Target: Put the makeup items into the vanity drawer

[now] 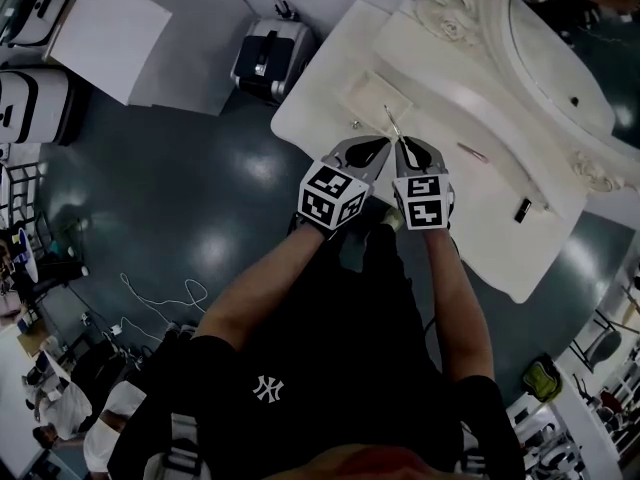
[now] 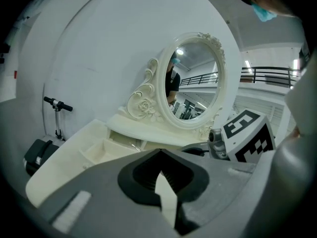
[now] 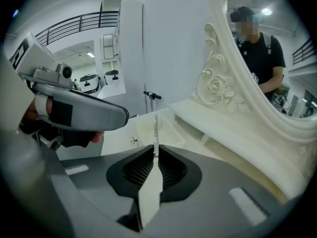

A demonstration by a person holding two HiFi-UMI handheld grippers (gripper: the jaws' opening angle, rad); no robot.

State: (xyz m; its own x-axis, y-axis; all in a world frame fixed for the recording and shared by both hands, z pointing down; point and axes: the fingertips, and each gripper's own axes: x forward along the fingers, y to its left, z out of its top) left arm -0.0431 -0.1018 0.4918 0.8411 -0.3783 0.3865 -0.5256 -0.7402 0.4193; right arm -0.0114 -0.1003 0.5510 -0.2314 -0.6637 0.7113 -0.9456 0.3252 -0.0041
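Drawer bearing: the open vanity drawer (image 1: 372,96) lies at about eleven o'clock from the right claw (image 1: 404,144) in the head view. In the right gripper view it sits dead ahead at twelve o'clock, just beyond the tip of the held item.
Held item: a thin metal stick (image 3: 155,128), a slim makeup tool whose exact kind I cannot tell. Its near end is pinched between the ribbed black pads and the rest juts out in front.
Long axis: it runs along the claw's own pointing line, six to twelve o'clock, with the free tip toward the drawer.
Right claw: closed on the stick.
Left claw (image 1: 384,148): its jaws are together with nothing between them, and it rides close beside the right claw at its nine o'clock.
Nearer hand: both are near the drawer, but only the right carries anything, so the drop looks like its job.
Items outside the drawer: a slim pinkish stick (image 1: 472,151) and a small dark piece (image 1: 522,210) lie on the counter (image 1: 500,258), at two to four o'clock from the claws.
Materials: the drawer and counter are matte cream-white and hard. The drawer is a shallow rectangle that seems divided into compartments. The mirror frame (image 3: 215,88) is carved with a rose and scrolls. The stick is rigid, narrow and shiny, and probably slippery.
Next move: it likely calls for tilting the tip down over the drawer before the claw lets go.
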